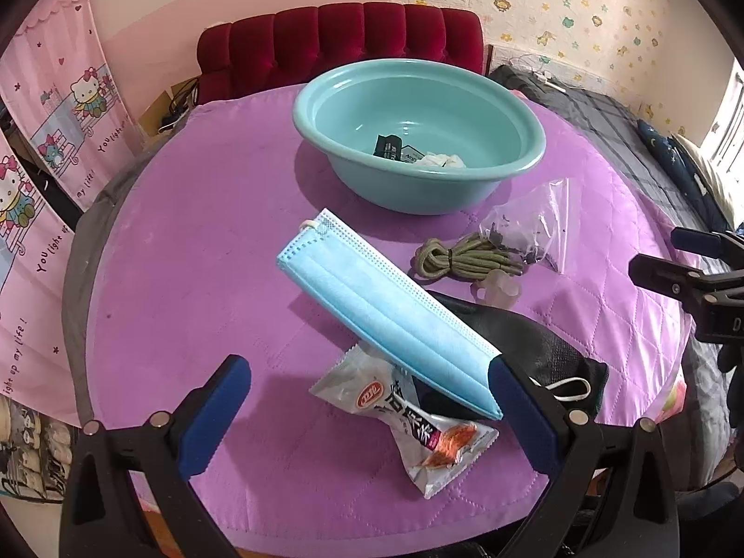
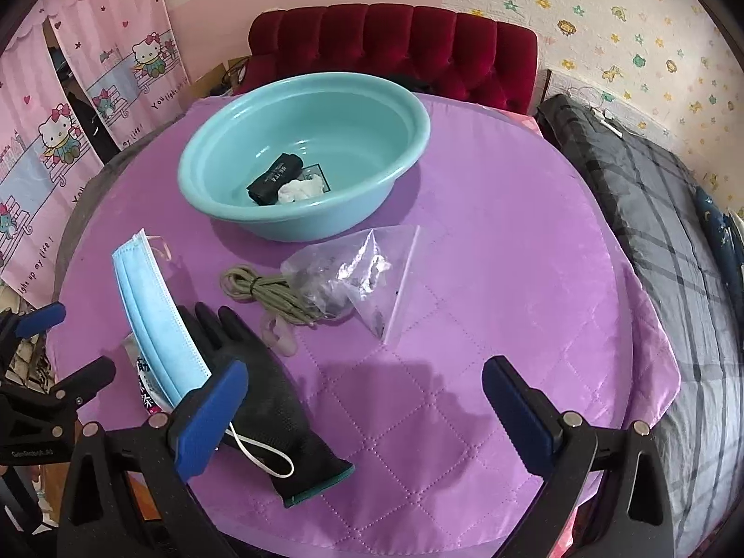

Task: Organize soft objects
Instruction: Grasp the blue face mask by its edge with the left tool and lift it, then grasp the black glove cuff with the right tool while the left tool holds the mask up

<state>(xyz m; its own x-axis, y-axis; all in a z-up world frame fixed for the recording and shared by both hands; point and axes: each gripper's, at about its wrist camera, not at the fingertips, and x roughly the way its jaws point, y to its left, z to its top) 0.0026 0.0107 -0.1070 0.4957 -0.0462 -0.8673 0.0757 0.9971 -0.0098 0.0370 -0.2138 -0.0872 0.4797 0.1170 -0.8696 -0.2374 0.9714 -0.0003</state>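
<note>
My left gripper (image 1: 367,400) is open; a folded blue face mask (image 1: 386,311) leans against its right finger, one end raised over the table. Whether the mask sticks to the pad or just rests on it I cannot tell. It also shows in the right wrist view (image 2: 153,321). Under it lie a snack packet (image 1: 409,423) and a black glove (image 2: 269,395). My right gripper (image 2: 367,400) is open and empty above the purple quilted cloth (image 2: 488,279). A teal basin (image 1: 418,135) at the back holds a black roll (image 2: 274,179) and white cloth (image 2: 300,190).
A coiled green cord (image 2: 265,290), a clear plastic bag (image 2: 362,274) and a small translucent piece (image 2: 281,337) lie between basin and glove. A red tufted headboard (image 2: 395,46) stands behind the round table. A bed with plaid cover (image 2: 660,214) is to the right.
</note>
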